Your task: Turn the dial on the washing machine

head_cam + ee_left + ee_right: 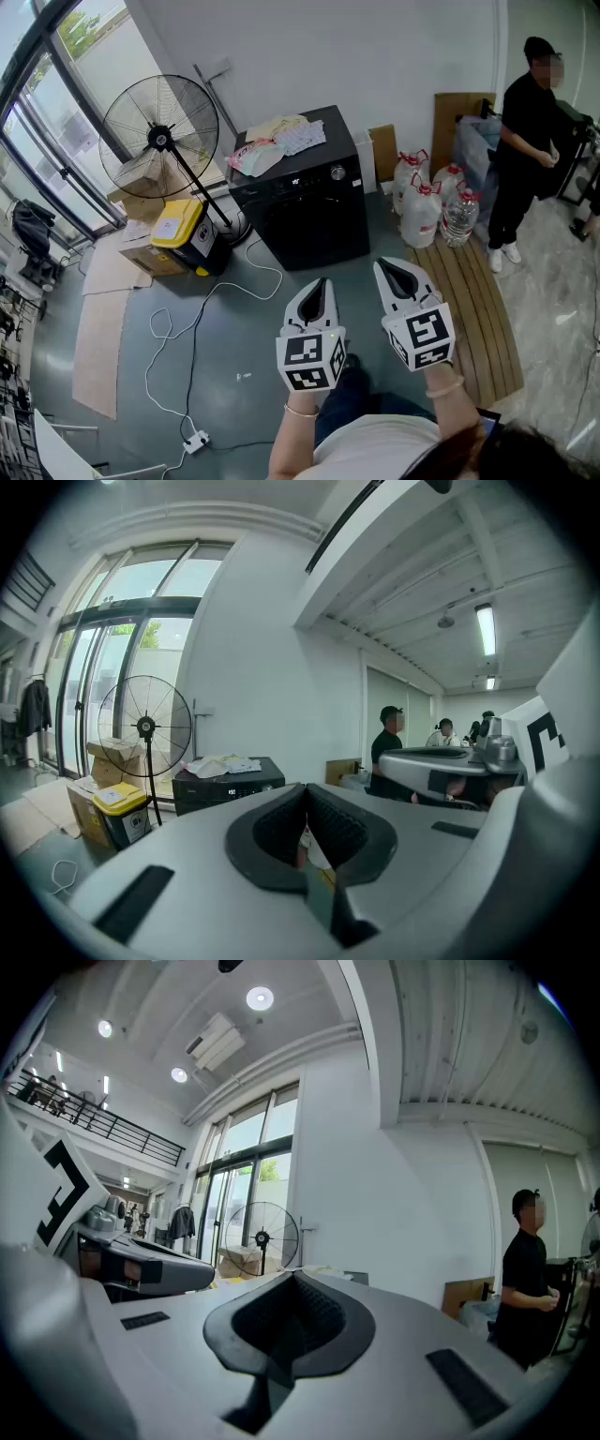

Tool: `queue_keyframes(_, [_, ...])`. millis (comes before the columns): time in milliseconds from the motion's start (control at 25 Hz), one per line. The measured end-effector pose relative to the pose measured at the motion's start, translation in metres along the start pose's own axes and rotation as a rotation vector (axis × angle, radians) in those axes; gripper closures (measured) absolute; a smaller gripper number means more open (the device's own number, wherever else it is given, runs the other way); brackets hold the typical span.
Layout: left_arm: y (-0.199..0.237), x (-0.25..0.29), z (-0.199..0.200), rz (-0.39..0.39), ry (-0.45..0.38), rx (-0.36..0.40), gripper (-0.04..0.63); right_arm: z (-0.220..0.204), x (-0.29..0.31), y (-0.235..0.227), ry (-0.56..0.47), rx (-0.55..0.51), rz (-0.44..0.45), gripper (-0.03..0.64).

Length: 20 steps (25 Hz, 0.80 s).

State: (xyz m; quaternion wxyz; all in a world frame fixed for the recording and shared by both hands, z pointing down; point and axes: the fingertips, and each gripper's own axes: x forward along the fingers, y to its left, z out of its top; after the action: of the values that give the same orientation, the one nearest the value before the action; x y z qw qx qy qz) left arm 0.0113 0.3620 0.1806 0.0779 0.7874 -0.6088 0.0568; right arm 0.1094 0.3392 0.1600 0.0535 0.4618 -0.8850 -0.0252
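Washer (309,220): black, stood against the white wall in the middle of the head view, front turned toward the person, well ahead of both grippers.
Dial (337,172): round and silver, sat at the right end of the washer's top front panel; neither gripper touched it.
Left gripper (320,284): held out over the grey floor, tip aimed at the washer; its jaws were pressed together with nothing between them.
Right gripper (390,268): just beside the left one and a little further forward; its jaws were also closed tight and empty.
Clothes (274,141): a loose pale pile lay on the washer's top, toward its left and back.
Fan (159,136): a large round one on a stand, stood left of the washer by the windows.
Bin (178,225): yellow-lidded, sat near the fan's base, against cardboard boxes.
Bottles (422,202): several big clear ones stood on the floor right of the washer.
Pallet (473,309): wooden slats lay on the floor right of the grippers.
Bystander (525,150): dressed in black, stood at far right, beyond the bottles.
Cable (202,319): white, trailed over the floor to a power strip (195,441).
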Motion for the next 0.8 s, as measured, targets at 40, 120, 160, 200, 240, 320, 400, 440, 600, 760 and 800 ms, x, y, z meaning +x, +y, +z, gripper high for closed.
queue_keyframes(40, [0.001,0.004,0.001,-0.002,0.000,0.001,0.577,0.000,0.003,-0.003,0.000,0.005,-0.003,0.595])
queue_keyframes(120, [0.003,0.012,0.002,-0.006,0.002,0.003,0.577,-0.001,0.009,-0.008,0.000,0.019,-0.008,0.595])
queue_keyframes(160, [0.004,0.016,0.002,-0.008,0.003,0.003,0.577,-0.001,0.012,-0.009,-0.001,0.029,-0.009,0.595])
queue_keyframes(200, [0.006,0.020,0.002,-0.011,0.003,0.004,0.577,-0.002,0.016,-0.010,-0.001,0.035,-0.010,0.595])
queue_keyframes(240, [0.008,0.025,0.003,-0.014,0.003,0.004,0.577,-0.002,0.021,-0.012,-0.002,0.035,-0.011,0.595])
queue_keyframes(320, [0.013,0.037,0.005,-0.020,0.004,0.006,0.577,-0.002,0.033,-0.015,-0.004,0.028,-0.014,0.595])
queue_keyframes(400, [0.020,0.049,0.006,-0.025,0.007,0.006,0.577,-0.003,0.045,-0.018,-0.008,0.034,-0.012,0.595])
queue_keyframes(440, [0.024,0.054,0.006,-0.028,0.009,0.006,0.577,-0.003,0.052,-0.019,-0.011,0.039,-0.010,0.595])
queue_keyframes(600, [0.044,0.076,0.005,-0.034,0.019,0.004,0.577,-0.003,0.080,-0.023,-0.013,0.044,-0.015,0.595])
queue_keyframes(760, [0.065,0.101,0.004,-0.039,0.025,-0.009,0.577,-0.008,0.109,-0.029,-0.015,0.052,-0.020,0.595])
queue_keyframes(800, [0.070,0.107,0.004,-0.041,0.026,-0.011,0.577,-0.008,0.116,-0.030,-0.016,0.051,-0.024,0.595])
